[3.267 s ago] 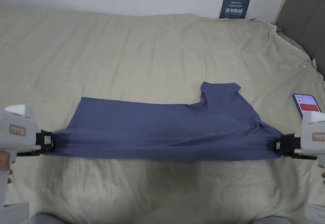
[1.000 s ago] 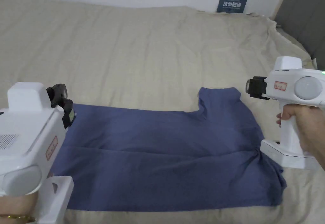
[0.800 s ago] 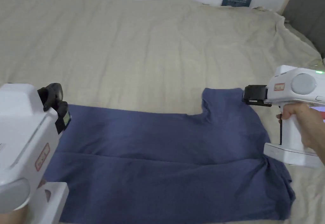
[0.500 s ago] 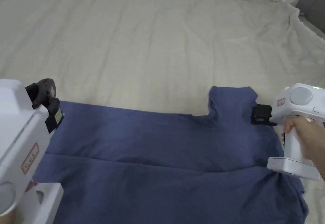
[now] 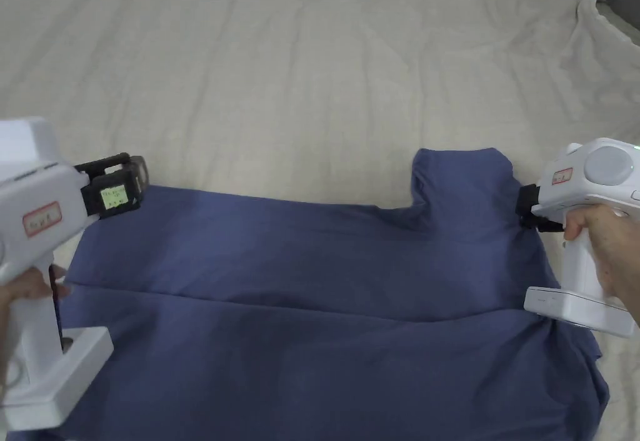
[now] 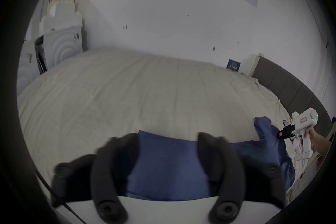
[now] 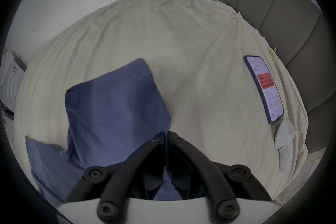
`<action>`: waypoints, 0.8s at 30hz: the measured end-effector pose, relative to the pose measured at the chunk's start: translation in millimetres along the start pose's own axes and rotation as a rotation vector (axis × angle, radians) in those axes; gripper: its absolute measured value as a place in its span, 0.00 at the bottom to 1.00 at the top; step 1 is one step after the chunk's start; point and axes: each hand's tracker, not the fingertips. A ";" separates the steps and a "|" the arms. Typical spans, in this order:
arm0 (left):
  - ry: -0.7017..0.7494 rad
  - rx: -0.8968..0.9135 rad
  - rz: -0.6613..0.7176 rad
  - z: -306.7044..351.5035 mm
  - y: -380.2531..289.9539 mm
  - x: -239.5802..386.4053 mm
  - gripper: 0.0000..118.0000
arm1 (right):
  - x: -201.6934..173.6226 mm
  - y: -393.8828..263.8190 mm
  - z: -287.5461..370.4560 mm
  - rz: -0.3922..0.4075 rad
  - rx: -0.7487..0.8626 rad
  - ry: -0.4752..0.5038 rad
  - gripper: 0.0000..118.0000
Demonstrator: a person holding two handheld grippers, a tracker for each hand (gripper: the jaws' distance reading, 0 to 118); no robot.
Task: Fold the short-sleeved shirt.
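Observation:
A blue short-sleeved shirt lies flat on the bed, folded once lengthwise, with a crease running left to right. One sleeve sticks out toward the far side. My left gripper hovers at the shirt's far left corner. In the left gripper view its jaws stand wide open, with blue cloth showing below the gap. My right gripper sits at the shirt's right edge beside the sleeve. In the right gripper view its jaws are pressed together with a sliver of the blue cloth between them.
The beige bedsheet stretches wide beyond the shirt. A phone with a lit screen lies on the sheet to the right of the shirt. A grey padded headboard borders the bed's right side. Boxes stand at the far left.
The shirt, earlier held stretched between both grippers, now lies released on the bed. The right gripper dropped to the edge by the sleeve and closed. The left gripper turned toward the far left corner.

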 end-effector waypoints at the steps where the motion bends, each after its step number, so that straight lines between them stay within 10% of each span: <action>1: 0.009 -0.031 -0.011 -7.8 6.4 -1.9 0.79 | 1.2 -0.1 3.6 -0.002 0.004 0.010 0.01; 18: 0.194 -0.428 -0.041 -145.2 41.1 -28.9 0.79 | 12.1 -1.8 29.2 0.038 0.050 0.081 0.01; 21: 0.196 -0.431 -0.059 -153.3 37.4 -24.3 0.62 | 10.7 -3.9 25.9 0.035 0.043 0.086 0.01; 24: 0.147 -0.464 -0.099 -158.8 30.0 -19.2 0.25 | 9.3 -4.8 22.8 0.039 0.035 0.084 0.01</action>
